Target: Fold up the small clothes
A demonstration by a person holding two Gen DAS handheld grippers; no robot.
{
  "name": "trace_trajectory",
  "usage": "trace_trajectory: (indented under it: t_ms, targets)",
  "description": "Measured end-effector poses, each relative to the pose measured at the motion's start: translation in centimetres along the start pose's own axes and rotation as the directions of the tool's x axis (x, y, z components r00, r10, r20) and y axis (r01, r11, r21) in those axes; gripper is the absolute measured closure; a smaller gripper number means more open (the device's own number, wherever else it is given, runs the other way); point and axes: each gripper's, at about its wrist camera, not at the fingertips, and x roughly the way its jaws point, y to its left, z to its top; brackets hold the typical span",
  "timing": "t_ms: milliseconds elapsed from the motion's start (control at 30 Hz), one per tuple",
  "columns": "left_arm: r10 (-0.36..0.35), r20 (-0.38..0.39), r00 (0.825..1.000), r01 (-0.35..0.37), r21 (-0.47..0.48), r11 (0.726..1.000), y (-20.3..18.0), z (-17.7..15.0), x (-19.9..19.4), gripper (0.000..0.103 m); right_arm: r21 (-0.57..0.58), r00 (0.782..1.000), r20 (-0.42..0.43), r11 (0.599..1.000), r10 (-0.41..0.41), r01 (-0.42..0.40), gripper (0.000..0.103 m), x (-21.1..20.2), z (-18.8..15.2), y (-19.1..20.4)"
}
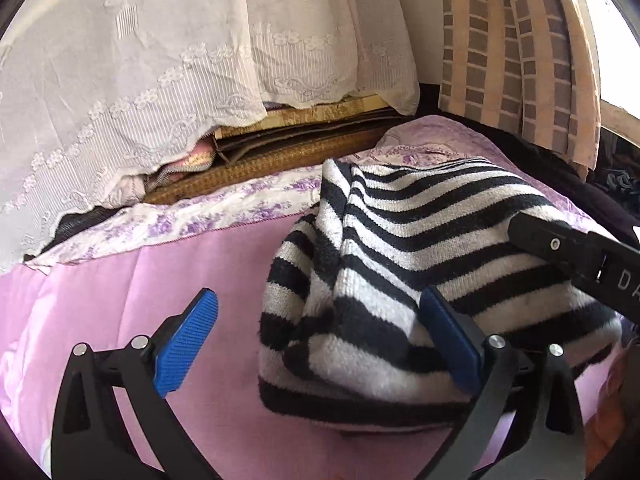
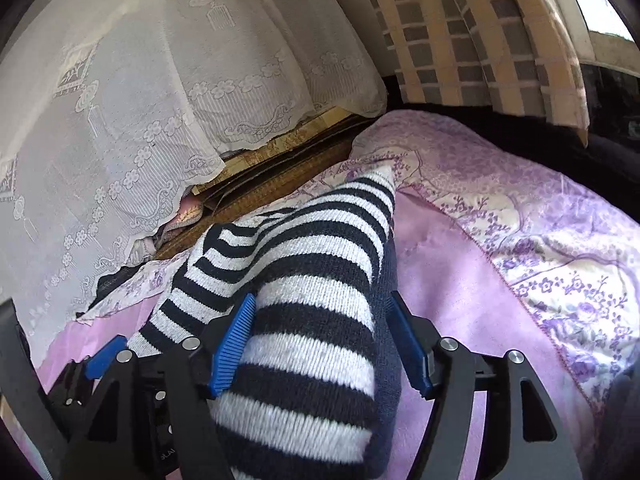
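A black-and-white striped knit sweater (image 1: 420, 248) lies bunched and folded over on a pink sheet (image 1: 140, 280). My left gripper (image 1: 320, 328) is open, its jaws wide apart around the sweater's near left part; its right pad (image 1: 452, 336) touches the knit. In the right wrist view the sweater (image 2: 312, 312) fills the space between my right gripper's (image 2: 320, 344) open jaws, a thick fold lying between the blue pads without being pinched. The right gripper's black body (image 1: 580, 256) shows resting over the sweater's right side in the left wrist view.
A white lace curtain (image 1: 140, 80) hangs at the back over a woven mat and stacked items (image 1: 280, 152). A purple floral quilt (image 2: 540, 240) lies right and behind. A checked beige curtain (image 1: 512, 40) hangs at the back right.
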Motion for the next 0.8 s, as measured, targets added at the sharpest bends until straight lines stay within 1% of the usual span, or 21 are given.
trace_trajectory:
  t_ms: [33, 67, 133, 200, 267, 300, 333, 500, 667, 733, 800]
  targets:
    - [0.011, 0.022, 1.000, -0.011, 0.011, 1.000, 0.0, -0.3, -0.8, 0.005, -0.037, 0.999, 0.024, 0.999, -0.023, 0.024, 0.034, -0.9, -0.3, 0.6]
    - [0.018, 0.041, 0.999, -0.019, 0.018, 1.000, 0.0, -0.5, -1.6, 0.005, -0.069, 0.998, 0.047, 0.996, -0.044, 0.047, 0.030, -1.9, -0.7, 1.2]
    - [0.023, 0.057, 0.998, -0.024, 0.022, 0.999, 0.2, -0.7, -2.8, 0.005, -0.117, 0.992, 0.095, 0.989, -0.084, 0.095, 0.025, -3.9, -1.6, 1.9]
    - [0.018, 0.058, 0.998, -0.018, 0.007, 1.000, 0.7, -0.9, -3.8, 0.005, -0.140, 0.986, 0.127, 0.982, -0.110, 0.128, 0.020, -5.9, -2.3, 2.2]
    - [0.015, 0.042, 0.999, -0.014, -0.014, 1.000, 1.3, -1.3, -4.5, 0.005, -0.146, 0.982, 0.149, 0.979, -0.120, 0.141, 0.012, -7.8, -3.2, 2.3]
    - [0.019, 0.037, 0.999, -0.019, -0.023, 1.000, 1.6, -1.4, -4.8, 0.005, -0.146, 0.981, 0.151, 0.979, -0.123, 0.146, 0.010, -8.5, -3.6, 2.4]
    - [0.029, 0.031, 0.999, -0.028, -0.031, 0.999, 1.8, -1.6, -5.1, 0.005, -0.148, 0.981, 0.150, 0.978, -0.123, 0.145, 0.007, -9.2, -4.1, 2.4]
    - [0.074, 0.024, 0.997, -0.073, -0.053, 0.996, 2.6, -2.6, -6.7, 0.005, -0.175, 0.986, 0.121, 0.975, -0.115, 0.135, 0.005, -11.3, -6.2, 2.9]
    - [0.089, 0.013, 0.996, -0.088, -0.075, 0.993, 3.1, -3.3, -8.1, 0.005, -0.158, 0.996, 0.089, 0.987, -0.025, 0.038, 0.004, -12.3, -6.5, 3.3]
    - [0.101, 0.021, 0.995, -0.100, -0.065, 0.993, 3.0, -3.4, -8.6, 0.005, -0.154, 0.997, 0.074, 0.988, -0.009, 0.021, 0.004, -12.2, -6.6, 3.3]
    - [0.111, 0.032, 0.993, -0.109, -0.055, 0.992, 2.8, -3.4, -9.1, 0.005, -0.164, 0.998, 0.069, 0.986, -0.011, 0.023, 0.004, -12.2, -6.7, 3.4]
